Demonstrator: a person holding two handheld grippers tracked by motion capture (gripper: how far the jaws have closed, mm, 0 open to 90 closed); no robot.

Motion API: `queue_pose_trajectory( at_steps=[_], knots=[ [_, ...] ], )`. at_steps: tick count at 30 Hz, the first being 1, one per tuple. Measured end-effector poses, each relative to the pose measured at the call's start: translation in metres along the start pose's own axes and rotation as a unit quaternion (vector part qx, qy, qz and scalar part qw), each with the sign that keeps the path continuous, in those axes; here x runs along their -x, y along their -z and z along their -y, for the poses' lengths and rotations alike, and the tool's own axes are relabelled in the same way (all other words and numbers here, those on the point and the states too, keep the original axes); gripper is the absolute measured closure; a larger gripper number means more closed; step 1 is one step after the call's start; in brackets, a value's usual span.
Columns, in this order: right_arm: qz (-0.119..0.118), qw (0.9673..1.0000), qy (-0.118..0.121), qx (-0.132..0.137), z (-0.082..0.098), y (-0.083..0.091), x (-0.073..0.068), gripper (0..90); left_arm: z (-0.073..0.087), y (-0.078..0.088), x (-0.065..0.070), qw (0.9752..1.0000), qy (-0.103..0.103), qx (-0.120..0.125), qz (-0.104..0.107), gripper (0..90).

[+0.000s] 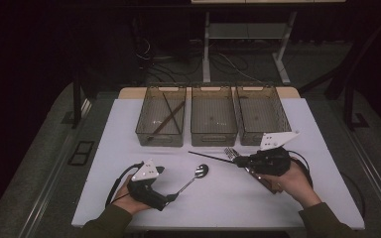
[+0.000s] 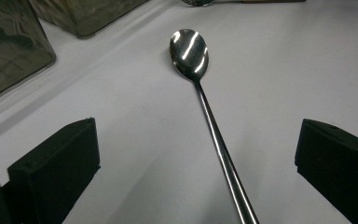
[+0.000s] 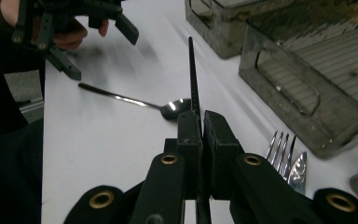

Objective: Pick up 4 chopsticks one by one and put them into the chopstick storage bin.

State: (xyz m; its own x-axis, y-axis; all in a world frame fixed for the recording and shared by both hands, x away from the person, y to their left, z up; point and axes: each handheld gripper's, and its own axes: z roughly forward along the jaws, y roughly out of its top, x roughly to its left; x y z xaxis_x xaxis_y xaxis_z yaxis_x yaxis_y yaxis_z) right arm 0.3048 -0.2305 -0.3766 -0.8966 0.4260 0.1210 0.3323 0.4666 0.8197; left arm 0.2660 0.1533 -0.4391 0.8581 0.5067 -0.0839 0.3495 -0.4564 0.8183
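My right gripper [image 1: 239,161] is shut on a thin black chopstick [image 1: 206,155] that juts out to the left, just above the table. In the right gripper view the chopstick [image 3: 192,79] runs straight out from the closed jaws [image 3: 200,120]. A long steel spoon [image 1: 198,173] lies on the white table [image 1: 228,203]. My left gripper [image 1: 170,198] stands open at the end of its handle. In the left gripper view the spoon [image 2: 189,49] lies between the wide jaws [image 2: 196,140], and the pads stay clear of it.
Three clear bins stand in a row at the back: left [image 1: 159,137], middle [image 1: 213,137], right [image 1: 252,138]. The left one holds a brown and a black chopstick [image 1: 171,116]. A fork [image 1: 230,152] and a wooden-handled utensil [image 1: 268,184] lie by my right hand.
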Motion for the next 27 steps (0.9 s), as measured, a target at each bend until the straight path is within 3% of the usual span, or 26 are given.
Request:
queue_pose_trajectory(
  at_steps=[11, 20, 27],
  knots=[
    [0.037, 0.999, -0.024, 0.011, -0.02, -0.011, 0.009, 85.9, 0.0, 0.001, -0.001, 1.0, -0.002, 0.001, 0.0, 0.0],
    [0.058, 0.9975, -0.034, 0.023, -0.045, -0.03, 0.02, 85.9, 0.0, 0.0, -0.002, 1.0, -0.003, 0.001, 0.003, 0.0],
    [0.076, 0.9964, -0.035, 0.017, -0.072, -0.051, 0.029, 85.9, 0.0, 0.001, -0.002, 1.0, -0.003, 0.0, 0.004, 0.0]
  ],
)
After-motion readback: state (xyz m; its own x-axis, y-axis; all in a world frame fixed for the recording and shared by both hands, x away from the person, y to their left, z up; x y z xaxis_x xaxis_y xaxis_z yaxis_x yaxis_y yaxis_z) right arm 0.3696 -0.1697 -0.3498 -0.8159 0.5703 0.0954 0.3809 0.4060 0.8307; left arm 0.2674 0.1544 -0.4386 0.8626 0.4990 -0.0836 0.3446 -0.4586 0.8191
